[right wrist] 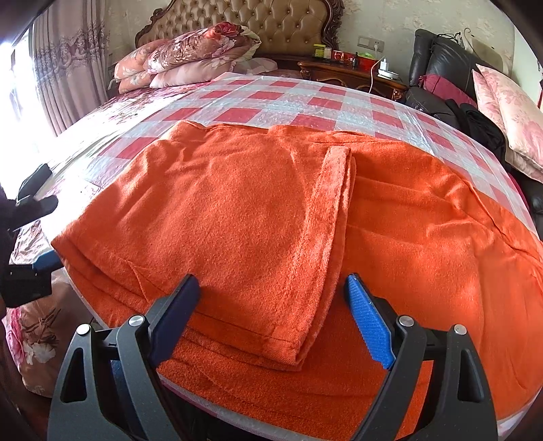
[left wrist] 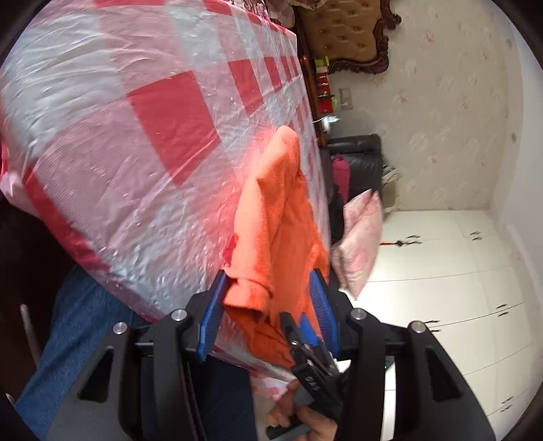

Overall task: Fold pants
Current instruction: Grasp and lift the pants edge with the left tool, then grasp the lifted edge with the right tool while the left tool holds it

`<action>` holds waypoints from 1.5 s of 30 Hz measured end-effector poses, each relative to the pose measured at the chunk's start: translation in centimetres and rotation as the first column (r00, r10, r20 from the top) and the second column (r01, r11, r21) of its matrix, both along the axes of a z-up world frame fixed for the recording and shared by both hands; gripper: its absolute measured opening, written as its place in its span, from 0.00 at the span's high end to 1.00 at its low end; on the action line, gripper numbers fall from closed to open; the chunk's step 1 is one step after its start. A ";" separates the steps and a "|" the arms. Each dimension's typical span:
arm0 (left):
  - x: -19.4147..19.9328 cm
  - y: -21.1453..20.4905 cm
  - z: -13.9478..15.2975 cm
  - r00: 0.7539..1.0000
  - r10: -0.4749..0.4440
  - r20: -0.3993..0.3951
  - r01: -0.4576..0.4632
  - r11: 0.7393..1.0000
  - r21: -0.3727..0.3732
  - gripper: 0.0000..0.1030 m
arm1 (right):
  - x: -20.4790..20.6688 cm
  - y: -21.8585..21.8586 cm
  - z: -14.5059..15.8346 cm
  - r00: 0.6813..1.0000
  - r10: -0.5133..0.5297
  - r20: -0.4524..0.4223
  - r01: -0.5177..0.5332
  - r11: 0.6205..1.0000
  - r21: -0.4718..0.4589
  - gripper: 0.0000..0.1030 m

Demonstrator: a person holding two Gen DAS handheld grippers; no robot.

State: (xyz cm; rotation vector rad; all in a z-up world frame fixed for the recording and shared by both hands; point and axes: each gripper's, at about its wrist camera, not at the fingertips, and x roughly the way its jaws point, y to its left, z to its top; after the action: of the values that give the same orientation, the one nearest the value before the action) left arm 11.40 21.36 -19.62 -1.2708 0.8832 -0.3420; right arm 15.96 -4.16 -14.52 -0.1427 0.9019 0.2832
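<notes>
Orange pants (right wrist: 258, 210) lie flat on a bed with a red-and-white checked plastic cover (right wrist: 305, 98). One leg is folded over the other, and its hem (right wrist: 336, 190) runs down the middle. My right gripper (right wrist: 273, 288) hovers open at the near edge, with its blue pads on either side of the folded leg's end. In the left wrist view, the pants' left corner (left wrist: 271, 237) sits between the blue pads of my left gripper (left wrist: 268, 288). The jaws stand apart and do not squeeze it. The left gripper (right wrist: 37, 230) also shows at the far left of the right wrist view.
Pillows (right wrist: 190, 57) are stacked by the tufted headboard (right wrist: 281, 23). A nightstand (right wrist: 353, 71), a black leather chair (right wrist: 441, 61) and pink cushions (right wrist: 512, 112) stand to the right. A person's jeans (left wrist: 85, 322) and hand (left wrist: 305, 420) are close by. White wardrobe doors (left wrist: 458, 271) are behind.
</notes>
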 end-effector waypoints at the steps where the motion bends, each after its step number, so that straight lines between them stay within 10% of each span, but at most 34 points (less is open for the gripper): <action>1: 0.1 -0.1 0.0 1.000 0.003 -0.007 -0.002 1.000 0.017 0.55 | 0.0 0.0 0.0 1.000 0.000 0.000 0.000 1.000 0.000 0.18; 11: 0.8 -0.9 0.1 0.999 0.000 -0.032 0.005 0.988 0.154 0.85 | 0.0 0.0 0.0 1.000 0.000 0.000 0.000 1.000 0.000 0.18; 23: -1.0 0.7 1.2 0.999 0.031 0.020 -0.035 0.968 0.250 0.89 | 3.2 2.5 5.4 0.996 0.046 -0.077 -0.042 0.998 0.054 0.17; 30: -2.4 -0.7 4.4 0.996 0.013 0.090 -0.056 0.873 0.485 0.89 | 10.8 11.3 8.3 0.915 0.232 -0.329 -0.183 0.967 0.175 0.17; 36: -3.3 -3.6 7.3 0.987 -0.040 0.156 -0.076 0.737 0.671 0.89 | 14.5 19.1 6.0 0.834 0.251 -0.492 -0.245 0.966 0.077 0.17; 41: -3.7 -5.8 9.2 0.975 -0.088 0.203 -0.101 0.641 0.761 0.89 | 14.1 22.6 4.1 0.829 0.230 -0.510 -0.319 0.943 -0.092 0.18; 45: -4.0 -6.4 10.1 0.967 -0.107 0.230 -0.122 0.602 0.789 0.90 | 14.2 22.8 3.0 0.826 0.221 -0.519 -0.335 0.932 -0.136 0.54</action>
State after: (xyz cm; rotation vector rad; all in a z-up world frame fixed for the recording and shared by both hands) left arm 7.40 14.93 -9.51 -0.3576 0.6720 -0.0595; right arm 30.12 18.65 -11.56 -0.4283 1.4330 0.5084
